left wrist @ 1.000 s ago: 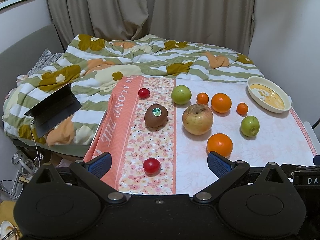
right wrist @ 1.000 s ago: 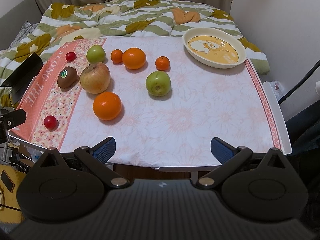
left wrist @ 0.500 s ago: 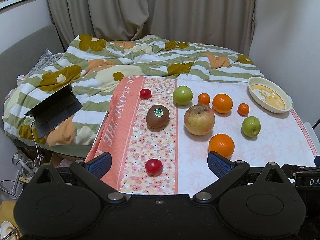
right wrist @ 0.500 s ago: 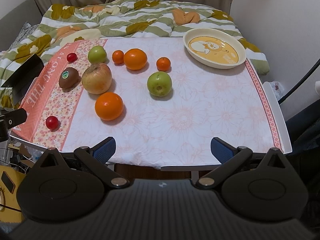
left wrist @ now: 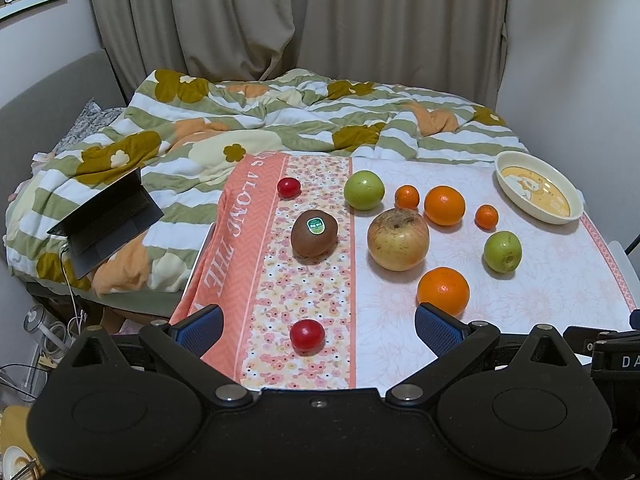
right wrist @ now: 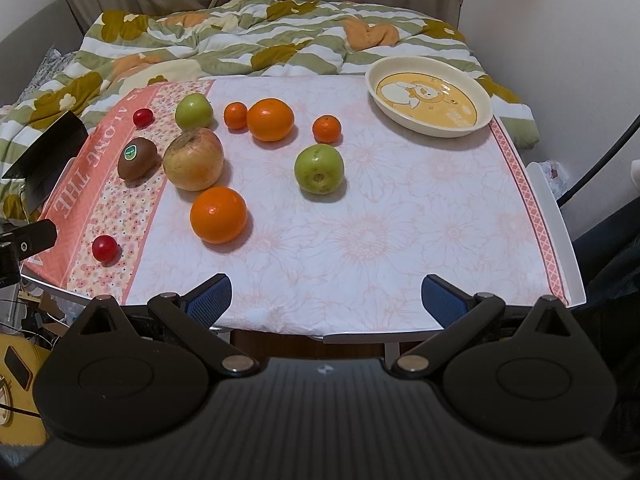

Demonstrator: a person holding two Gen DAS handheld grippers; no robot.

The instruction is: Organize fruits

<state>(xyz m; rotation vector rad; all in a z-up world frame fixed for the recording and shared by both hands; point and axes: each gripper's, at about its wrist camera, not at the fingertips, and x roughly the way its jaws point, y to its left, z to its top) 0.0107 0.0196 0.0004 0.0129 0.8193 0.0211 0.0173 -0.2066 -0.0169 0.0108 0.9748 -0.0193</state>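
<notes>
Both claws hung at the near edge of the counter [right wrist: 400, 240], each spread wide with nothing between its blue pads. The left claw [left wrist: 318, 326] sat over the near left corner, its opening framing a small red fruit [left wrist: 307, 334] on the flowered band of the cloth [left wrist: 304, 280]. The right claw [right wrist: 326, 300] sat further right, above bare white cloth just inside the near edge.

The fruits lay loose on the cloth, none of them in the cream dish [right wrist: 430, 102], which stood by itself at the far right corner with a yellow cartoon print inside. Nearest the claws was a large orange [right wrist: 218, 214]. Behind it, to the left, a big yellow-red apple [right wrist: 193, 165] stood just beside a brown kiwi [right wrist: 137, 158] bearing a green sticker. A green apple [right wrist: 319, 168] stood apart towards the middle. Along the far side ran a second small red fruit [right wrist: 143, 117], another green apple [right wrist: 193, 111], a small mandarin [right wrist: 235, 115] next to a second large orange [right wrist: 270, 119], and one more small mandarin [right wrist: 327, 128].

Beyond the counter a bed carried a rumpled quilt [left wrist: 280, 120] in green, white and orange, and a dark half-open laptop [left wrist: 106, 220] rested on it at the left
</notes>
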